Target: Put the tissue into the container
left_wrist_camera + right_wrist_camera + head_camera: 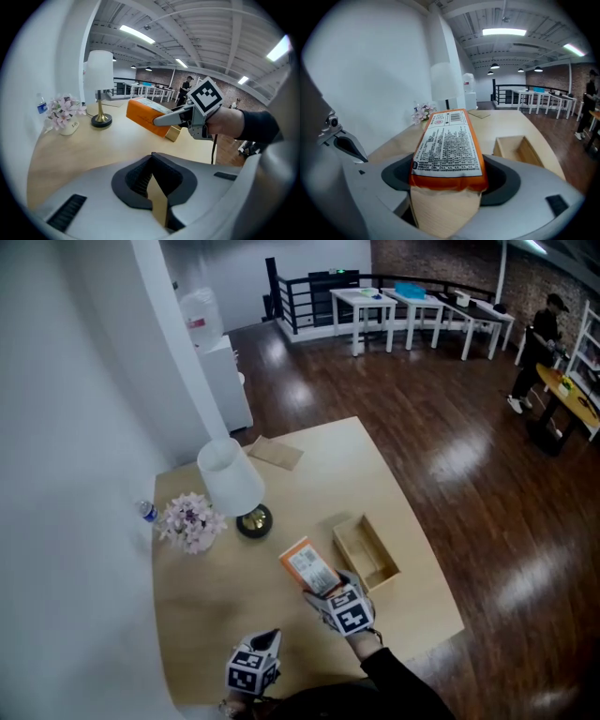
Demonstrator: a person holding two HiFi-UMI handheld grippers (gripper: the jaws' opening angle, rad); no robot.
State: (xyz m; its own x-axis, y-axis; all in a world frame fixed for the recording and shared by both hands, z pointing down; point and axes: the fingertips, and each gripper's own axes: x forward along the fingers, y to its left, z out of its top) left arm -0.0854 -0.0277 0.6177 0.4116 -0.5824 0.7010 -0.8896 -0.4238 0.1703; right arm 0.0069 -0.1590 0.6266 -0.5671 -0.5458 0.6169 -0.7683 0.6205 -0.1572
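The tissue pack (307,566), orange with a white printed label, is lifted off the wooden table (281,615). My right gripper (317,585) is shut on its near end. In the right gripper view the tissue pack (447,140) fills the gap between the jaws and points away from me. In the left gripper view the tissue pack (144,115) hangs clear above the tabletop. The container (346,555), an open wooden box, lies just right of the pack and looks empty; its wall (530,153) shows ahead to the right. My left gripper (270,641) sits near the table's front edge, jaws together, holding nothing.
A white-shaded lamp (234,484) and a pot of pink flowers (190,521) stand at the table's back left, with a small water bottle (147,512) by the wall. A brown envelope (275,453) lies at the far edge. A person (539,348) stands far off.
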